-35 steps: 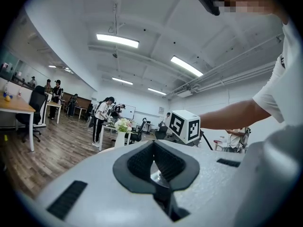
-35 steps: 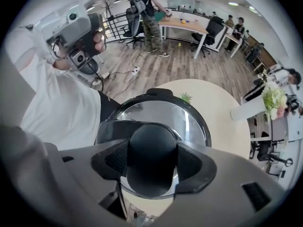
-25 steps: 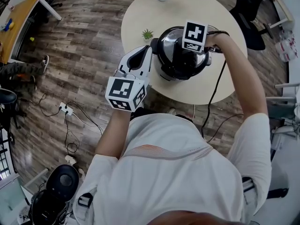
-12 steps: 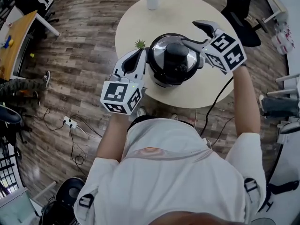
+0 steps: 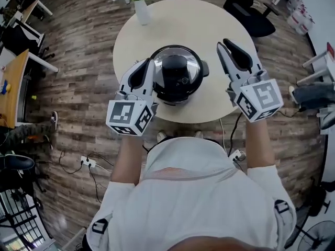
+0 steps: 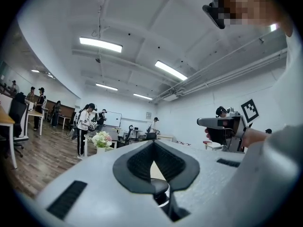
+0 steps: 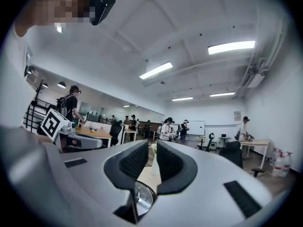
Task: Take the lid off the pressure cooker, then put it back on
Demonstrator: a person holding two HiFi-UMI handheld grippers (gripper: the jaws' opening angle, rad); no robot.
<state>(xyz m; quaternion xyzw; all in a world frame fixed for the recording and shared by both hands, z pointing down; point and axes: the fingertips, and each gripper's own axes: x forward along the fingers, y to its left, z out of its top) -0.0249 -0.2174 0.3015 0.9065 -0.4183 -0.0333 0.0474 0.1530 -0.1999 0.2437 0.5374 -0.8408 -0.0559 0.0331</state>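
Note:
The black and steel pressure cooker (image 5: pixel 177 80) stands on the round cream table (image 5: pixel 209 20) with its lid (image 5: pixel 175 67) on, black knob up. My left gripper (image 5: pixel 150 60) is held level beside the cooker's left side, jaws shut and holding nothing; in the left gripper view (image 6: pixel 152 144) the pads meet at the tips. My right gripper (image 5: pixel 224 43) is held level to the right of the cooker, clear of it. Its jaws have just been closing and now stand a narrow gap apart (image 7: pixel 152 148) with nothing between them. The lid's shiny rim (image 7: pixel 142 197) shows below them.
A white vase of flowers (image 5: pixel 140 7) stands at the table's far left edge. A black office chair (image 5: pixel 246 7) sits behind the table. A black cable (image 5: pixel 234 132) hangs off the near edge, and a power strip (image 5: pixel 86 162) lies on the wooden floor. People stand at desks in the distance.
My right gripper has come off the top of the cooker, risen and swung out to the right, turning over; its jaws have narrowed. The left gripper has risen a little beside the cooker.

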